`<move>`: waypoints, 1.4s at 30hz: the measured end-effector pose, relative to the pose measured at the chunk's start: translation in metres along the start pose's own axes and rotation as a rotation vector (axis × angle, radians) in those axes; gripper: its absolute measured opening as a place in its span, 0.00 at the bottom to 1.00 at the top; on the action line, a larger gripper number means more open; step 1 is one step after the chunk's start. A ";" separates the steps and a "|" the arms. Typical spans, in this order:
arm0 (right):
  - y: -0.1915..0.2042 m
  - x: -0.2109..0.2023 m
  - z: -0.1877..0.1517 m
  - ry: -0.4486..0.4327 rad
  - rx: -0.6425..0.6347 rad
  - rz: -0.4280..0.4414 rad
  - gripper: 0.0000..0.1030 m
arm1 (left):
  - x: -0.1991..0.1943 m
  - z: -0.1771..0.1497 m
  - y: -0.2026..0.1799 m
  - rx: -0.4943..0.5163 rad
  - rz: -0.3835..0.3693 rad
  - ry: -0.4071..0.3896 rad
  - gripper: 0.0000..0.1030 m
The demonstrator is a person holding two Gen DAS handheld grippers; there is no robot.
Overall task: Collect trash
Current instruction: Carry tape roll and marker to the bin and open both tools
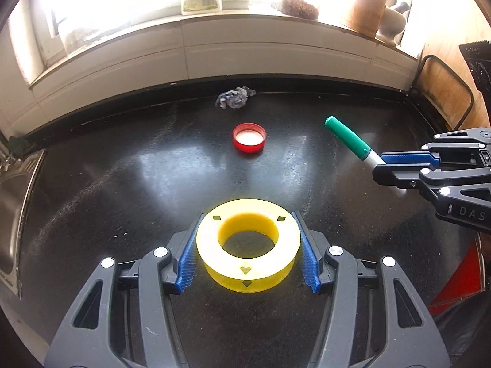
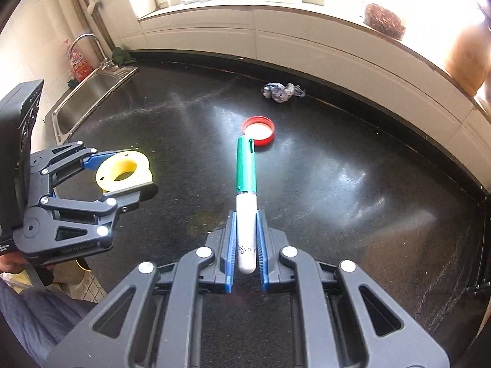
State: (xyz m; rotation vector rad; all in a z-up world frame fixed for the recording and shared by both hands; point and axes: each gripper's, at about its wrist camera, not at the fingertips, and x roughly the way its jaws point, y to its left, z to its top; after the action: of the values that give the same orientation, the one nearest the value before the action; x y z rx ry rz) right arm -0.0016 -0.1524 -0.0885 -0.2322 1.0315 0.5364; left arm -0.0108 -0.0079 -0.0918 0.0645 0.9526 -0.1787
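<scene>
My left gripper is shut on a yellow plastic spool, held just above the black counter. It also shows in the right wrist view with the spool. My right gripper is shut on a white marker with a green cap, pointing forward; the left wrist view shows this gripper and the marker at right. A red bottle cap lies open side up mid-counter. A crumpled wrapper lies by the back wall.
A steel sink with a tap sits at the counter's left end. The window sill holds a bag, a brown scrubber, a wooden jar and a white pot. A red object lies past the right front edge.
</scene>
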 end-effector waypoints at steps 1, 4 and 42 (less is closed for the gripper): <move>0.007 -0.001 0.001 -0.002 -0.015 0.002 0.13 | -0.004 -0.003 0.005 -0.007 0.007 -0.004 0.53; 0.025 0.000 0.009 -0.004 -0.052 0.024 0.13 | -0.018 -0.012 0.019 -0.046 0.048 -0.020 0.53; 0.577 0.210 -0.027 0.450 -0.724 0.557 0.13 | -0.138 -0.417 0.313 -1.027 0.565 0.094 0.53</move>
State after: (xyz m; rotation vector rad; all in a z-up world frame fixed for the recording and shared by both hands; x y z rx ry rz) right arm -0.2418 0.3915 -0.2457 -0.7400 1.3089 1.4101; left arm -0.3675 0.3724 -0.2279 -0.6038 0.9896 0.8450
